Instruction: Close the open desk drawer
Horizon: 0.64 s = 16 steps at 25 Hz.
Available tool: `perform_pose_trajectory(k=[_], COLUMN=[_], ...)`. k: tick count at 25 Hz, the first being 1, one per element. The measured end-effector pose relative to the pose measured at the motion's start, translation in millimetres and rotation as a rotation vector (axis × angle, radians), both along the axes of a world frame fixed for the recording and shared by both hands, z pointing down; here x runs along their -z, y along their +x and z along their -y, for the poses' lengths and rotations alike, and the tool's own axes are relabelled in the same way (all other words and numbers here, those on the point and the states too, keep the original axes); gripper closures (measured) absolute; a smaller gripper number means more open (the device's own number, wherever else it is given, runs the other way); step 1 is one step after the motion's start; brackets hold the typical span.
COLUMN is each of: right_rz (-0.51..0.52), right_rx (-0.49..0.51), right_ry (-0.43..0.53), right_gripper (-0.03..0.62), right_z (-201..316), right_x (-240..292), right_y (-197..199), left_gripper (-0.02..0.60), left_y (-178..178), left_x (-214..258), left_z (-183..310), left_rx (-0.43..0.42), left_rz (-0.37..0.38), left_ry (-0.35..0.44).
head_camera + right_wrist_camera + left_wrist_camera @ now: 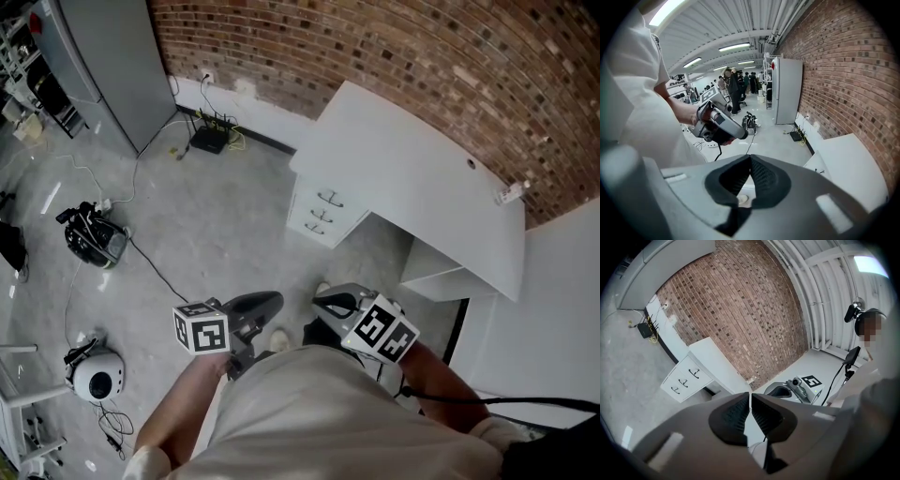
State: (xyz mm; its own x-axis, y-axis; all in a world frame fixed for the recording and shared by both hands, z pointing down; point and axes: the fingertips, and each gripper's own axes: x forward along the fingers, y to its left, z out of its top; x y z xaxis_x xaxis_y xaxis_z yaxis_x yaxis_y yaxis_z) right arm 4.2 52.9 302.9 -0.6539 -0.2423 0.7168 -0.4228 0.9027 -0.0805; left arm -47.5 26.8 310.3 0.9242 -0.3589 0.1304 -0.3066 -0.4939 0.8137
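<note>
Left gripper (272,300) and right gripper (323,302), both empty with jaws pressed together, hover at the person's waist, well apart from the white desk surface (412,178). Its three white handled drawers (322,211) look flush, none visibly open from here.

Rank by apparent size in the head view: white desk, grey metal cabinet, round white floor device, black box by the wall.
1. white desk
2. grey metal cabinet, partly cropped
3. round white floor device
4. black box, farther off, so less sure
</note>
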Motion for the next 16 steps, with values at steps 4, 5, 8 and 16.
perform_pose_trajectory(k=[4, 5, 8, 16], right_rz=[-0.007, -0.009, -0.012, -0.019], right_rx=[-0.013, -0.018, -0.025, -0.036], right_ry=[0.003, 0.003, 0.002, -0.006], right_gripper=[0.591, 0.591, 0.591, 0.591], right_z=[-5.8, -7.5, -13.0, -16.8], right_x=[-1.6, -1.8, -2.6, -8.9], right_y=[3.3, 3.7, 4.6, 8.1], left_gripper=[0.561, 0.561, 0.563, 0.563], left_y=[1.0, 1.4, 3.4, 4.4], left_x=[-0.6, -0.6, -4.2, -18.9], left_z=[-3.3, -4.6, -10.1, -15.6], left_rx=[-0.003, -0.006, -0.015, -0.017], left_rz=[0.000, 0.000, -0.007, 0.010], left_ry=[0.001, 0.000, -0.008, -0.035])
